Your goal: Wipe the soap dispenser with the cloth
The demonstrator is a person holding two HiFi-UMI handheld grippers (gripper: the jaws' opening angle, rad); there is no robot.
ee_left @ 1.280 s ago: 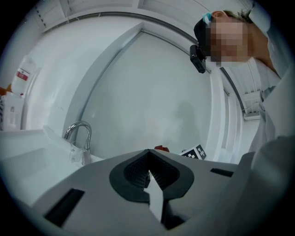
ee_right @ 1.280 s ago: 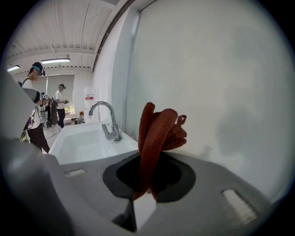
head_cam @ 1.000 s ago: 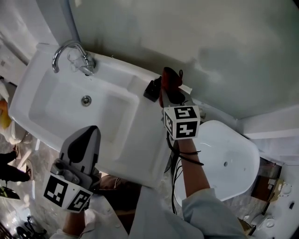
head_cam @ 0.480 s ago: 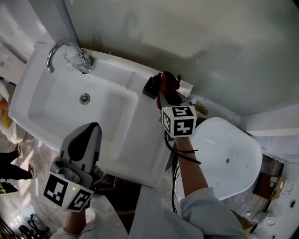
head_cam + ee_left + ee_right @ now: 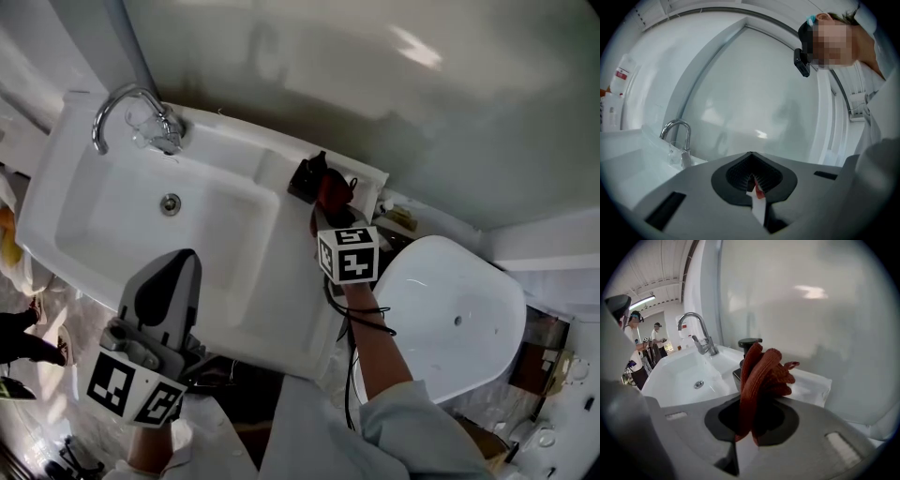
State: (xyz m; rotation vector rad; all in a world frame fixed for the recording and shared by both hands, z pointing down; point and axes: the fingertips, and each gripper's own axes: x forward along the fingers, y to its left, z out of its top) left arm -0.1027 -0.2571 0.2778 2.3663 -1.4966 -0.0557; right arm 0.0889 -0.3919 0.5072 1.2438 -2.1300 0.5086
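Cloth [image 5: 761, 376] nearer, soap dispenser [image 5: 749, 341] half-hidden

One cloth [image 5: 761, 376], apparently one dispenser [image 5: 749, 341], one tap [image 5: 710, 350]

The left gripper [image 5: 184, 261] is held low at the person's left side and points forward in the head view. The left marker cube [image 5: 131, 389] sits at its near end, close to the body. Its jaws are pressed together with nothing gripped between them. The right arm reaches well forward: a light sleeve [image 5: 412, 422] covers the upper part, and the bare forearm [image 5: 373, 337] runs straight ahead to the right marker cube [image 5: 348, 253]. The right gripper [image 5: 328, 202] points away from the body. Its jaws are clamped on a bunched red cloth [image 5: 761, 373] that stands up above their tips.
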